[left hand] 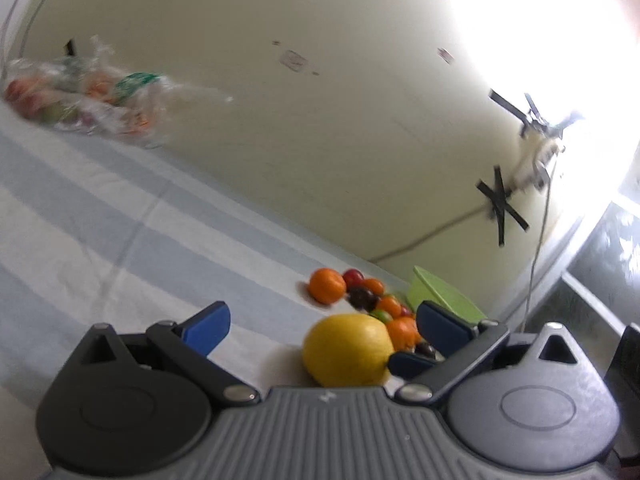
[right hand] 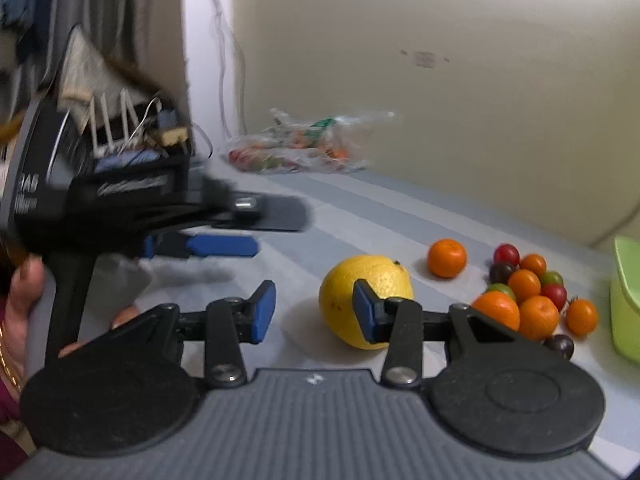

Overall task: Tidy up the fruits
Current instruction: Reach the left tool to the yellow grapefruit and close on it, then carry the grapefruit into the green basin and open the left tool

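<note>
A large yellow citrus fruit [right hand: 362,300] lies on the striped cloth, also in the left wrist view [left hand: 346,350]. My right gripper [right hand: 314,308] is open, its right finger in front of the fruit, the fruit outside the gap. My left gripper [left hand: 320,322] is open above the cloth, with the fruit low between its fingers; it also shows in the right wrist view [right hand: 224,246]. A pile of small oranges and red, green and dark fruits [right hand: 528,296] lies to the right, also in the left view [left hand: 372,300]. One orange [right hand: 447,258] lies apart.
A light green tub [right hand: 626,304] stands at the right edge, also seen in the left wrist view [left hand: 440,294]. A clear plastic bag with fruit [right hand: 300,150] lies against the far wall, also in the left view [left hand: 80,96]. A hand holds the left gripper's handle [right hand: 24,300].
</note>
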Demonstrator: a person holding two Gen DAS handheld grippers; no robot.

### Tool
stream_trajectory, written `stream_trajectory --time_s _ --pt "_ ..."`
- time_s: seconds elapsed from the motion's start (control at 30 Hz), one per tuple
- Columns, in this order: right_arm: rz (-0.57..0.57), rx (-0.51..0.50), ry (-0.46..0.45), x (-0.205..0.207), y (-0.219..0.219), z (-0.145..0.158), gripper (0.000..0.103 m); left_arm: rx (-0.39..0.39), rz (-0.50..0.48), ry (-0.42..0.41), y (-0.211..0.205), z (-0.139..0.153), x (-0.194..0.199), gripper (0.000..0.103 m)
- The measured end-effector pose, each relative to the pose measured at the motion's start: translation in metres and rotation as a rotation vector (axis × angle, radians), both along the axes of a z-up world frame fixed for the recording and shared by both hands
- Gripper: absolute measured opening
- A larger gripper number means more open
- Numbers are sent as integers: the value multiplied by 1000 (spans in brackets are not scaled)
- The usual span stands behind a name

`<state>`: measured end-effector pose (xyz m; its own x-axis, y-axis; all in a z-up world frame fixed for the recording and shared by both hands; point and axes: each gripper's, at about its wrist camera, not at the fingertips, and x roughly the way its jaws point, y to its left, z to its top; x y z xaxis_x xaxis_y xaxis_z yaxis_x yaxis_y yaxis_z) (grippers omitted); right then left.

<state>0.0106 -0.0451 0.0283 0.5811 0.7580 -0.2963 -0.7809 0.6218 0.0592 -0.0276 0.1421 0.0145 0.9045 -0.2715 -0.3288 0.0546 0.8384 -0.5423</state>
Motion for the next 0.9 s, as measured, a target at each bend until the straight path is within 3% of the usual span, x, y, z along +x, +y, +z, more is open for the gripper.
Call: stream_trajectory --time_s 0.03,0.1,0.23,0.3,0.47,0.53,0.7,0.9 --pt "-14 -6 -22 -4 2 -1 61 10 -12 2 -3 0 1 103" --pt "-42 -14 -65 -6 -2 -3 72 52 -24 27 -12 -1 7 99" --pt "-73 -73 -69 11 1 -11 73 92 -62 88 -23 -6 16 83" --pt "-60 -84 -48 17 2 -14 73 104 -64 93 -24 -7 16 80" --pt "-60 -93 -5 21 6 -21 74 118 -97 80 -29 -7 14 60" --pt "-72 -79 -6 21 8 -22 67 139 -90 79 -35 -5 13 59" --pt "-116 -55 -28 10 -11 -20 66 147 -124 81 -58 11 22 58" --pt "-266 26 -94 15 -79 -10 66 203 -246 22 -127 46 70 58"
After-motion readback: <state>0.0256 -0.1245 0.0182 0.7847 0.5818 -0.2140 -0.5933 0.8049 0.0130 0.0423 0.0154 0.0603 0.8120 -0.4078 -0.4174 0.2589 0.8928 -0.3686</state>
